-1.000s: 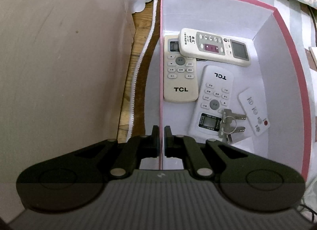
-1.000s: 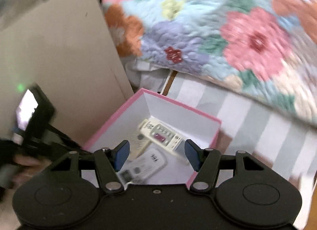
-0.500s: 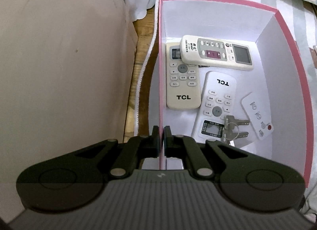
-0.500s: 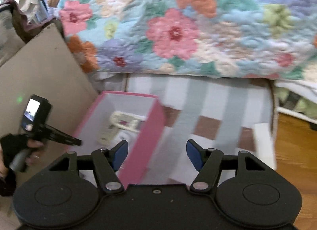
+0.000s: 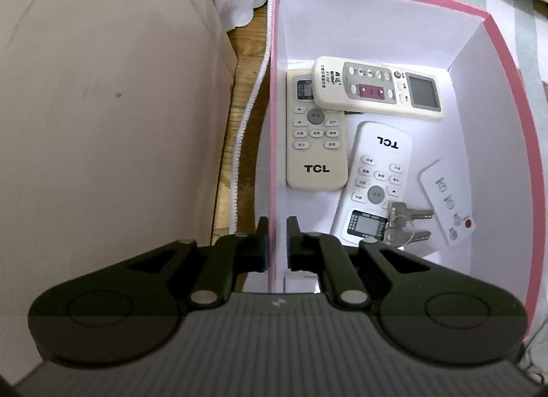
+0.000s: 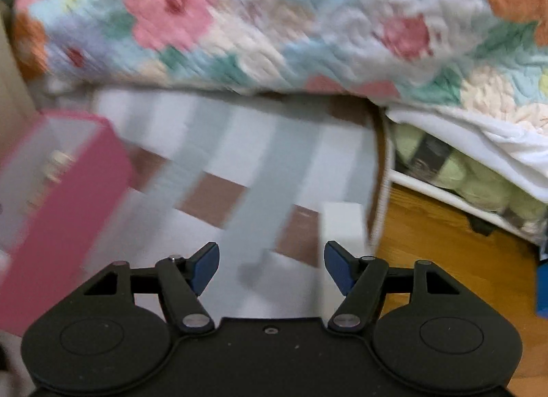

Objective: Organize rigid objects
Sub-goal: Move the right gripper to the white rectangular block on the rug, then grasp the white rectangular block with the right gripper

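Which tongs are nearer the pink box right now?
Left. The left tongs are clamped on the wall of the pink box. The right tongs hang open over the striped cloth, with the box off to their left.

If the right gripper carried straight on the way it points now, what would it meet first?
Most likely the striped cloth spread below: the right gripper, jaws open and empty, aims down at it. The white block lies just right of that line. The frame is blurred, so depth is uncertain.

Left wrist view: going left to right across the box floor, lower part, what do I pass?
Beige TCL remote → white TCL remote → keys → small white remote with red button.
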{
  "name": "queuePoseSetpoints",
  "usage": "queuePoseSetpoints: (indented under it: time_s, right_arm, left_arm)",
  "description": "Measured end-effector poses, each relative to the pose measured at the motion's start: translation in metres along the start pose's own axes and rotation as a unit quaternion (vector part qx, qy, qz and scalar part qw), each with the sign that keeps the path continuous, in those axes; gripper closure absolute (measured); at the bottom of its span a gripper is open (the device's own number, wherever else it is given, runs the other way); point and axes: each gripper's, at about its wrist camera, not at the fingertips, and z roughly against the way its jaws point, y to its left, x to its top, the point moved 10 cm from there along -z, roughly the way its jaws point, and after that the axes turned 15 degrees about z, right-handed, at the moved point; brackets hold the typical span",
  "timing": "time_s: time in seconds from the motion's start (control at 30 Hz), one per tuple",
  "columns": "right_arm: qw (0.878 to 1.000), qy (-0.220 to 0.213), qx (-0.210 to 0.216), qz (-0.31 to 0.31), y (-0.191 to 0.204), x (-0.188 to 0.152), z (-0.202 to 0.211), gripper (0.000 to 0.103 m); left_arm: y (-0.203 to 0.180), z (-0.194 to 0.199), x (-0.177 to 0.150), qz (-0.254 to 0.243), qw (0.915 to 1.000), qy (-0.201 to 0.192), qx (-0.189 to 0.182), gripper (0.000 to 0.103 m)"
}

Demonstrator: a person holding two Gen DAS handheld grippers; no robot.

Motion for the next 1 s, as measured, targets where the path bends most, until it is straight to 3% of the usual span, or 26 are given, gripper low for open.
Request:
queuePoseSetpoints:
  time_s: [0.2,0.47,0.57,0.67,1.0]
  right_arm:
    - [0.999,0.027,0.008,-0.036,-0.017,-0.014,-0.03,0.03]
    - [0.995,0.044,-0.089,-0.02,-0.037,-0.027,-0.055,0.03]
    - [0.996,0.025,-0.077,-0.035,-0.039,-0.031,-0.061,0.031]
    - [0.994,0.022,-0.1,-0.025,-0.05,-0.029,-0.068,0.03]
    - [0.997,0.01,-0.06,-0.049,-0.057,-0.045,-0.078,0.034]
  left_arm:
    - [0.0,-0.001,0.0,0.004,1.0,0.004,-0.003,0.096]
    - [0.003,-0.005,0.001,-0.002,1.0,0.005,0.007,0.097]
    - [0.002,-0.005,0.002,0.001,0.9999,0.002,0.011,0.097]
    - [0.002,-0.006,0.002,0.002,1.0,0.003,0.009,0.097]
    - [0.003,-0.006,0.003,0.008,0.9999,0.004,0.008,0.097]
